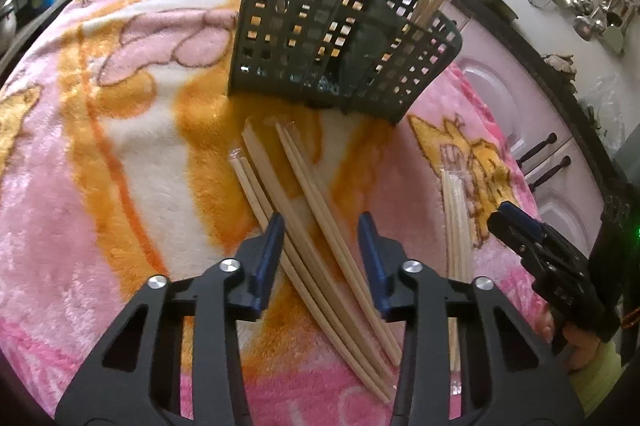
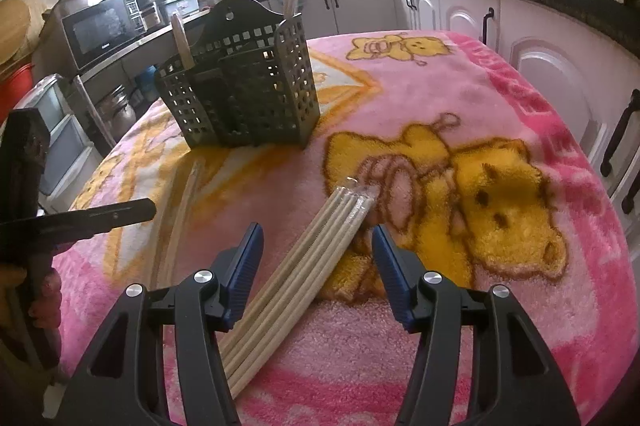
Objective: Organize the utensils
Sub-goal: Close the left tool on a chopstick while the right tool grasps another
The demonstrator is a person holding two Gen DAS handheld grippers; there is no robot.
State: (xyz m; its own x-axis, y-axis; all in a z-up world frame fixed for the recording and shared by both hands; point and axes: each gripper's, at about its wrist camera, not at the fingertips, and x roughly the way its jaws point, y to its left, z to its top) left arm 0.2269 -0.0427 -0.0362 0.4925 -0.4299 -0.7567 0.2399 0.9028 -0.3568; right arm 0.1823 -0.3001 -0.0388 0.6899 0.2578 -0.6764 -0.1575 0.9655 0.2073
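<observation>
My left gripper is spread wide and holds nothing; its blue pads hang over a loose fan of wooden chopsticks lying flat on the pink bear-print blanket. Those sticks run from about 11 o'clock down toward 5 o'clock in the left wrist view, some crossing over one another, and at least one pair seems to sit in a clear sleeve.

At 12 o'clock stands the dark perforated utensil basket, upright on the blanket, with chopsticks standing in its left compartment and more leaning out of its right one. I cannot tell how many there are in either.

My right gripper is also wide open and empty. Between its fingers, running from 6 o'clock up toward 12 o'clock and tilted slightly right, lies a plastic-wrapped bundle of chopsticks on the blanket, its clear tip just touching the yellow bear print. The bundle passes closer to the left pad than to the right one; whether it touches that pad I cannot tell.

In the right wrist view the basket sits at 11 o'clock, well apart from the bundle, and the left gripper reaches in from 9 o'clock above the loose sticks. In the left wrist view the right gripper enters at 3 o'clock, beside the wrapped bundle.
</observation>
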